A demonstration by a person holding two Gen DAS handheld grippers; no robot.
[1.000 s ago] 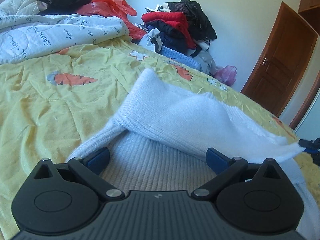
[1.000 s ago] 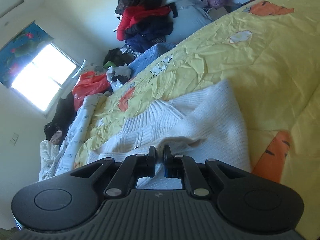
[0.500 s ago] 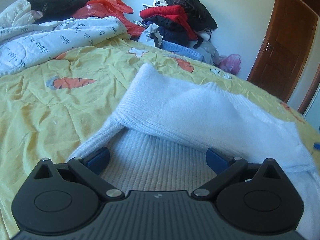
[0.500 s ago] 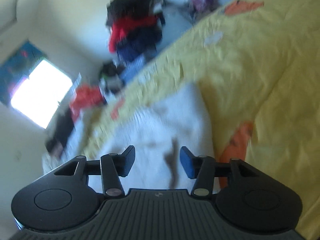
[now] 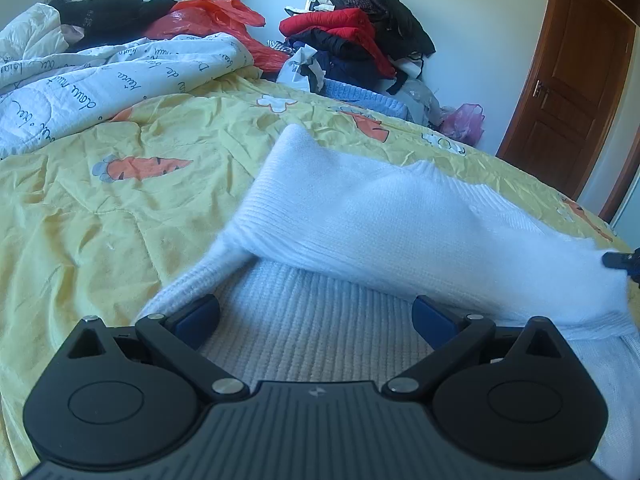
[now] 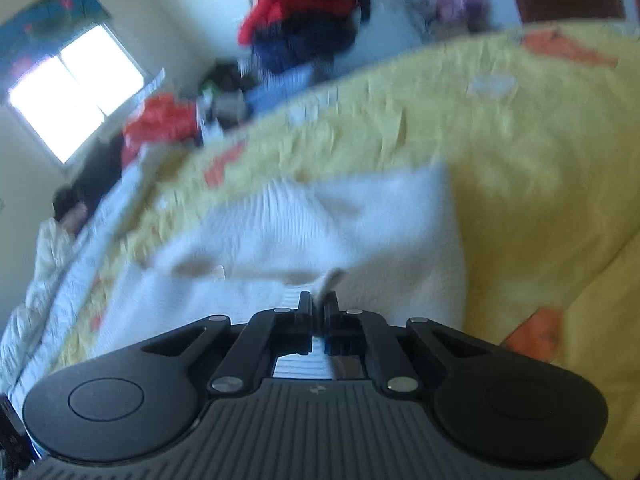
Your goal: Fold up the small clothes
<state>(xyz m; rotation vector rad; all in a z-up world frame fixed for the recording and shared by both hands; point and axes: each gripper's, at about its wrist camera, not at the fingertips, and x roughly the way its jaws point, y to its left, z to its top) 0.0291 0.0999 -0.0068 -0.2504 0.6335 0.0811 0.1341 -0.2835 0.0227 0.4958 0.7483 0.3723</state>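
— What is seen nearest the claws, and what has changed?

— One white ribbed knit sweater (image 5: 360, 216) is spread on the yellow carrot-print bedsheet (image 5: 120, 208). The left claw (image 5: 316, 314) is held spread wide, its blue pads either side of the ribbed cloth just ahead of it, nothing gripped. The right claw (image 6: 319, 312), which was parted half a second ago, is now pressed together, a small fold of the sweater (image 6: 320, 240) pinched between its fingers. The folded-over flap has been drawn further across.

— How many of each thing?

— Two claws, one sweater, one sheet. Beyond the sweater, one white quilt with printed script (image 5: 100, 80) is seen to the left of the left claw, one red plastic bag (image 5: 216, 16) behind it, and one heap of red and dark clothes (image 5: 360, 40) farthest ahead.

— What is shown by one view only?

— The brown wooden door (image 5: 568, 80) is sharp only in the left view, where a tip of the right claw (image 5: 620, 260) is glimpsed at the flap's right end. The right view is blurred; a blue picture above the window (image 6: 72, 92) is shown only there.
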